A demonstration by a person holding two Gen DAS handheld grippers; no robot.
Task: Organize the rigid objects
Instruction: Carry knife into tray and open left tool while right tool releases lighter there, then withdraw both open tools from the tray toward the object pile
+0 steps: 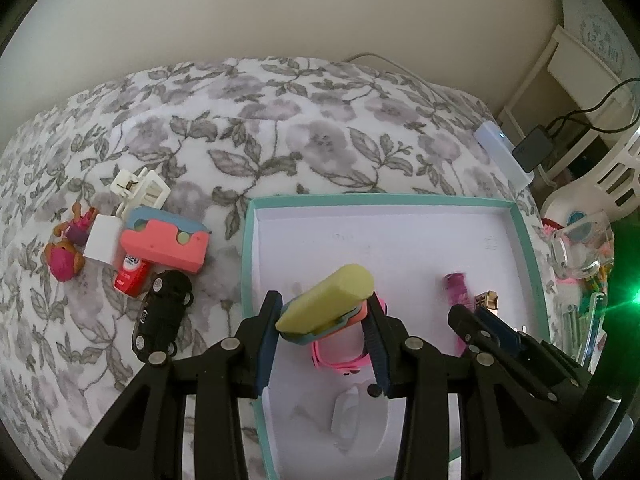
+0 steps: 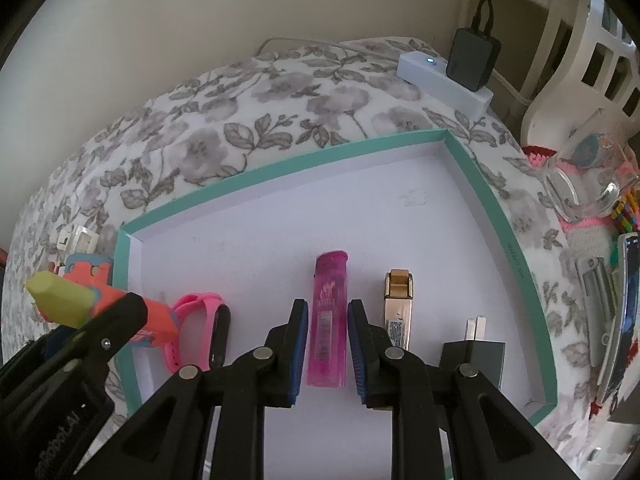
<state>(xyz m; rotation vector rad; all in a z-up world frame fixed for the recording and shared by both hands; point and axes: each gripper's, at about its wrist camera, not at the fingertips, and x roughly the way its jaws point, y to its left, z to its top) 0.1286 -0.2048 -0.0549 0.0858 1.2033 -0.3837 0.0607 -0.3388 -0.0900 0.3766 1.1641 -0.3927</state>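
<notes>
We hold the left gripper over the near-left part of the teal-rimmed box, its jaws clenched on a stacked block: a pale yellow foam-looking bar on top, coral and blue layers beneath. The block's long axis runs across the jaws and tilts upward toward the box's far side, so it sits skewed in the grip. It hangs above the box floor, not yet resting on it, with the pink wristband lying just beneath and behind it.

The right gripper straddles the pink lighter, which lies flat on the box floor near the near edge with its long axis running along the fingers toward the far wall. Those jaws are nearly shut and flank the lighter closely, but we cannot tell whether the pads actually press on it. The lighter is translucent plastic, smooth and hard; just right of it lie a gold metal lighter and a black plug, parallel in a row.

Outside the box's left edge, on the floral bedspread, wait a black toy car, a second coral-and-blue block, a red tube and a white clip. We judge the left hand nearer to them.
</notes>
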